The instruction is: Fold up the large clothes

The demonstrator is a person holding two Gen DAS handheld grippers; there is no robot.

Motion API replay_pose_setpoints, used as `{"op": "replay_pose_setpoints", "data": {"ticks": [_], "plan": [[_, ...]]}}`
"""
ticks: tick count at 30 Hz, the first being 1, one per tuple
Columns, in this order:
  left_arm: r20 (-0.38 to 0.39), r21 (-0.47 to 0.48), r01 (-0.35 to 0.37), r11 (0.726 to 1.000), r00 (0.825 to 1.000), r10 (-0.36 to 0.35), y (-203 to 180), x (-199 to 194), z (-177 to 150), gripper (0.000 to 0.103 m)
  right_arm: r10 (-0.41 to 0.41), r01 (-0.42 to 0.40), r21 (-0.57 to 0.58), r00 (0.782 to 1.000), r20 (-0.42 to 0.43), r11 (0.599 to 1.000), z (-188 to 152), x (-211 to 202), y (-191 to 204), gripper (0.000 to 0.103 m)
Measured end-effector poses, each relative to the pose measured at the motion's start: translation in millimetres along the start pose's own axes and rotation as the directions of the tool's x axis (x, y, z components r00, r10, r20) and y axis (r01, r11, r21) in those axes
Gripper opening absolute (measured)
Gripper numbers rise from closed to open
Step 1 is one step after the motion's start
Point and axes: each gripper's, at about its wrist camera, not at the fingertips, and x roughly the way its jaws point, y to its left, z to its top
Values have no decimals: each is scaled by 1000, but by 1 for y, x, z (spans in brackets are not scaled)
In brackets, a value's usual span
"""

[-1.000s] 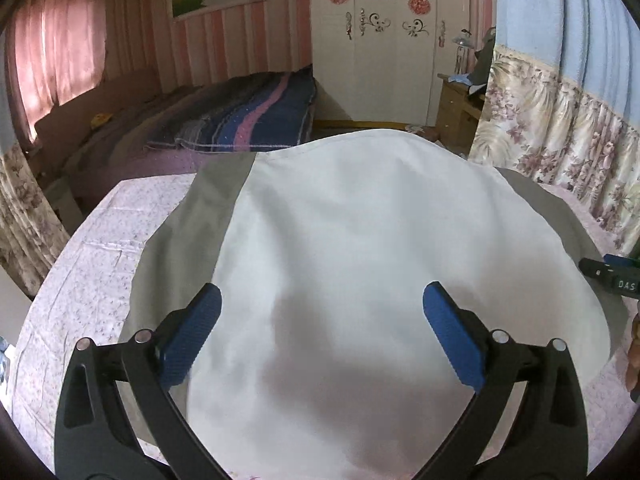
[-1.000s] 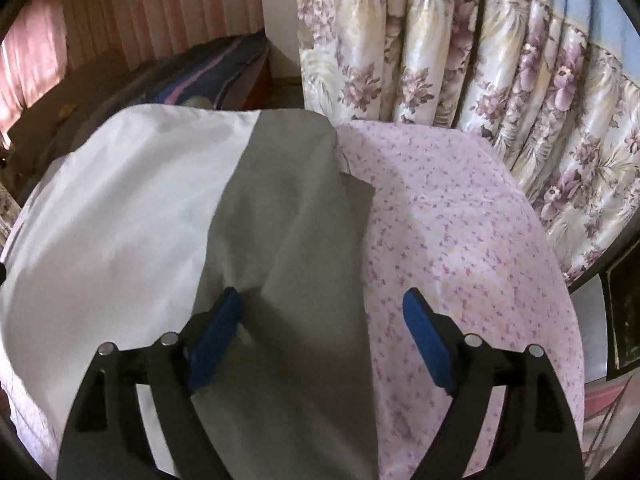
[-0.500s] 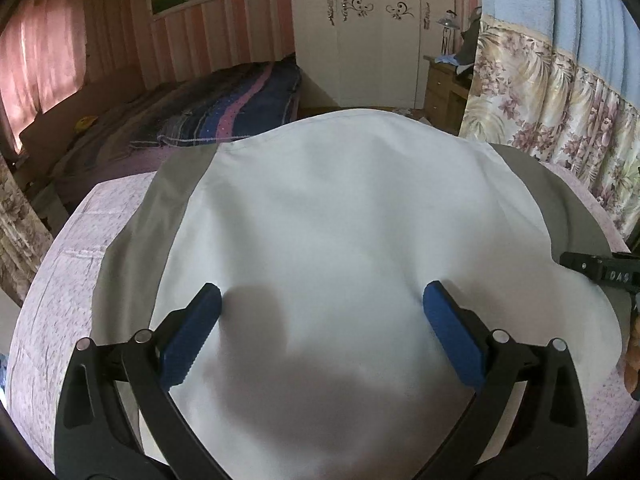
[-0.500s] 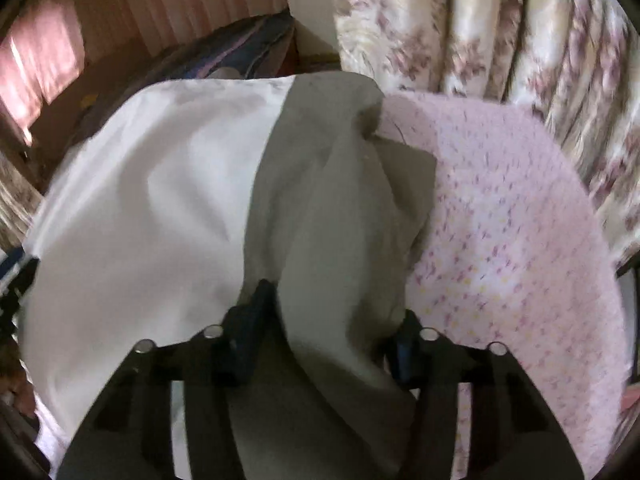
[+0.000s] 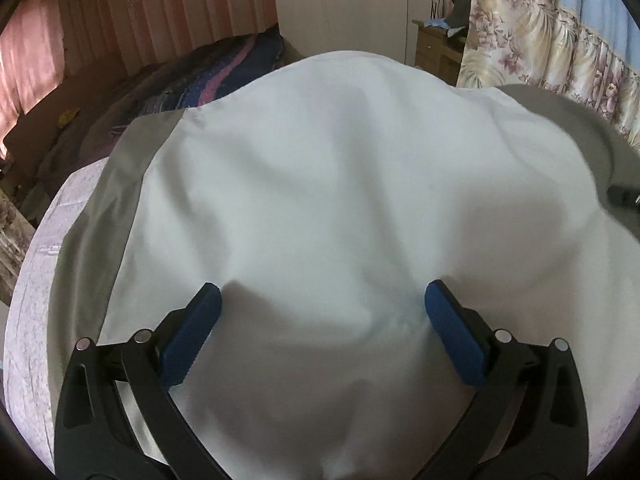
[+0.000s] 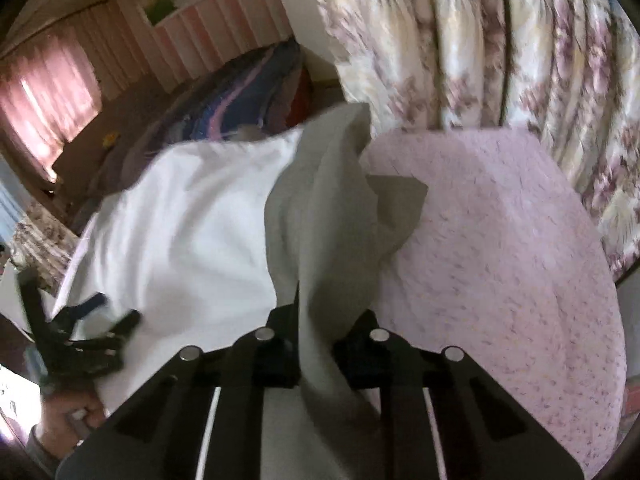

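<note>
Between the wide-spread fingers of the left tongs [image 5: 322, 312] lies the white body of the garment [image 5: 320, 184], spread flat on a pink flowered cover [image 5: 36, 320]; these tongs grip nothing, with their blue pads [image 5: 192, 336] resting at the cloth. Left of them a grey side panel [image 5: 108, 216] runs along the garment's edge, with a strip of bare cover beyond it. The right tongs [image 6: 316, 344] are clamped shut on the grey sleeve [image 6: 332, 216], which rises bunched and creased ahead of them, its loose corner hanging over the cover. Right of these tongs the cover [image 6: 500, 248] lies bare up to the flowered curtain [image 6: 500, 52]. Far left of them, the left tongs [image 6: 80, 332] sit on the white cloth [image 6: 180, 220].
</note>
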Motion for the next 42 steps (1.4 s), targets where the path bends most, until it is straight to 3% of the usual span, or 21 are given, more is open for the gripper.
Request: {"op": "replay_pose_setpoints", "data": {"ticks": [5,10,16,20,23,30,35,38,41,42], "plan": [[-8,-10,12,1000,1000,-12,4,-1,3,100,-12,13,-45,1000,28,999,12,-12,22,12],[-4,-27,27,999,1000,-27,12,-2,6,100,78,-78,1,995,64,997,22,-24,24,12],[-31,-29,10,1000,999,-10,9,17,12,100,199,-201,10,976,87,980,34,-41,53,11],[-10,-61,78,995,997,-79,19,5,14,99,255,-254,-24,962,101,967,42,-51,88,11],[22,-83,93,992,996,-91,38,-17,19,99,294,-290,-45,950,107,956,47,-53,117,11],[103,-157,24,987,995,-8,121,-69,35,100,356,-350,-70,930,89,934,42,-37,197,10],[117,-231,-10,973,992,38,177,-85,25,100,323,-321,-115,946,0,940,23,12,268,9],[99,-265,-14,964,994,42,201,-84,13,100,230,-243,-212,970,-83,947,-3,56,311,10],[77,-275,-24,961,996,47,215,-80,-3,100,129,-159,-287,984,-123,945,-30,90,334,23],[72,-279,-22,960,996,43,217,-79,-7,100,113,-146,-302,986,-124,942,-38,96,339,32]]}}
